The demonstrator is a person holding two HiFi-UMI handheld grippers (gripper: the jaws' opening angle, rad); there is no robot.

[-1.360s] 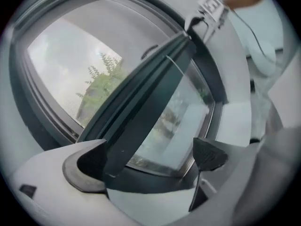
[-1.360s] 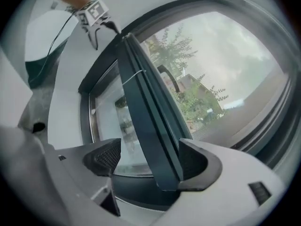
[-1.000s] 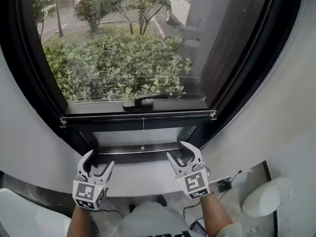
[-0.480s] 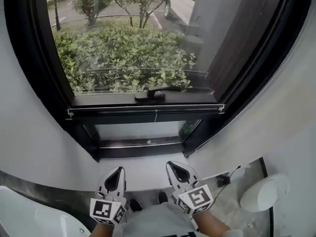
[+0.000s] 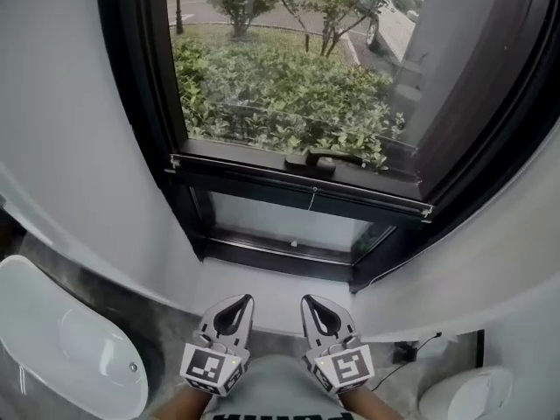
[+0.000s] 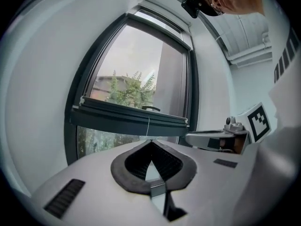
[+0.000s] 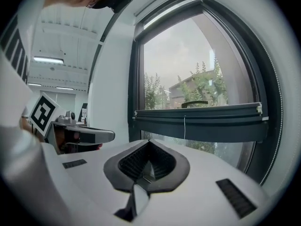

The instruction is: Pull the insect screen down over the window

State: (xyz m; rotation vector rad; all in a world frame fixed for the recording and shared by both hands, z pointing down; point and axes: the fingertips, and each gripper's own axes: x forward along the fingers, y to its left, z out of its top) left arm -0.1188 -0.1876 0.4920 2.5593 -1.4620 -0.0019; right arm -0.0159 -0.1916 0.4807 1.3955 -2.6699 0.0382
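The insect screen's dark bottom bar (image 5: 297,191) runs across the window, with a gap of bare glass between it and the lower frame. A thin pull cord (image 5: 312,201) hangs from its middle, below the window handle (image 5: 319,161). My left gripper (image 5: 246,298) and right gripper (image 5: 306,299) sit side by side close to my body, well short of the bar, both shut and holding nothing. In the left gripper view the closed gripper (image 6: 151,142) points at the bar (image 6: 131,119). The right gripper view shows the same, its gripper (image 7: 149,142) aimed below the bar (image 7: 202,119).
The white windowsill (image 5: 262,283) lies just ahead of the grippers. A white basin (image 5: 61,348) stands at the lower left. At the lower right are a white rounded object (image 5: 464,396) and a plug with its cable (image 5: 404,353). Shrubs grow outside the glass.
Both grippers stood open near the sill a second ago; they have shut and drawn back toward my body. The window has shifted right in the head view.
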